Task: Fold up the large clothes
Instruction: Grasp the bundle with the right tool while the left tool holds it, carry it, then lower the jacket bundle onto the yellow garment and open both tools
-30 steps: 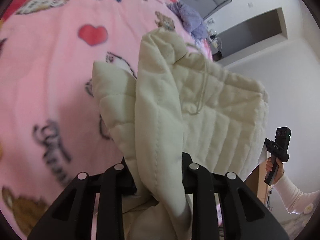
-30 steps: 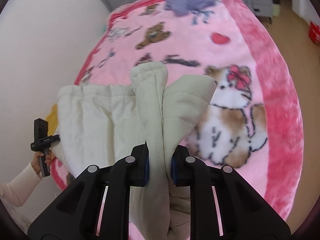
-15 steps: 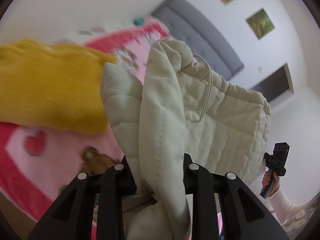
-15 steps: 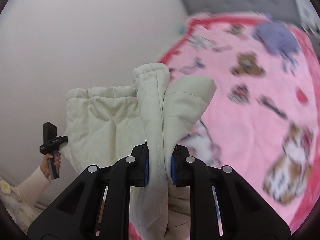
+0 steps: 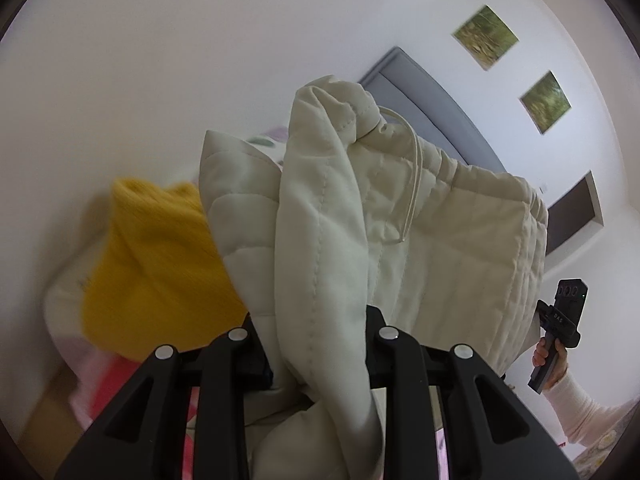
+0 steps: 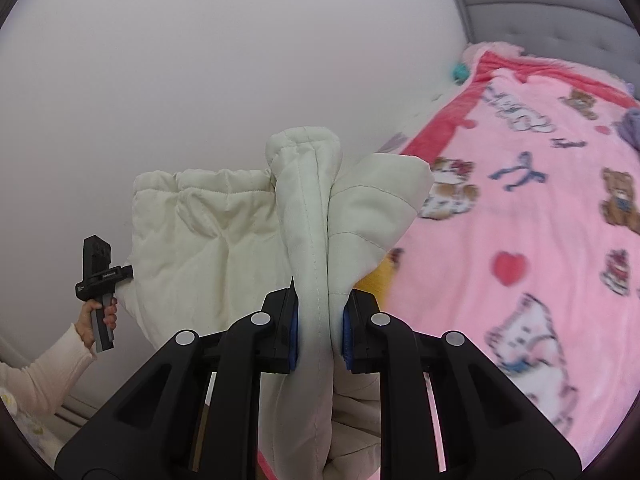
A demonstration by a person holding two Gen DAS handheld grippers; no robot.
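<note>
A cream quilted garment (image 5: 440,248) with a drawstring hangs stretched between my two grippers, lifted off the bed. My left gripper (image 5: 316,352) is shut on a bunched fold of it. My right gripper (image 6: 318,328) is shut on another fold of the same garment (image 6: 200,240), pinched between blue pads. Each gripper shows in the other's view, held by a hand: the right one at the right edge of the left wrist view (image 5: 560,324), the left one at the left edge of the right wrist view (image 6: 100,280).
A yellow knit garment (image 5: 152,272) lies at the left, below the cream one. A pink cartoon-print blanket (image 6: 540,220) covers the bed, with a grey headboard (image 6: 540,12) behind. White walls fill the background; two pictures (image 5: 516,76) hang high.
Both grippers have tilted up and swung left with the cream garment still clamped. The views now show wall instead of the blanket, and the yellow garment has come into sight.
</note>
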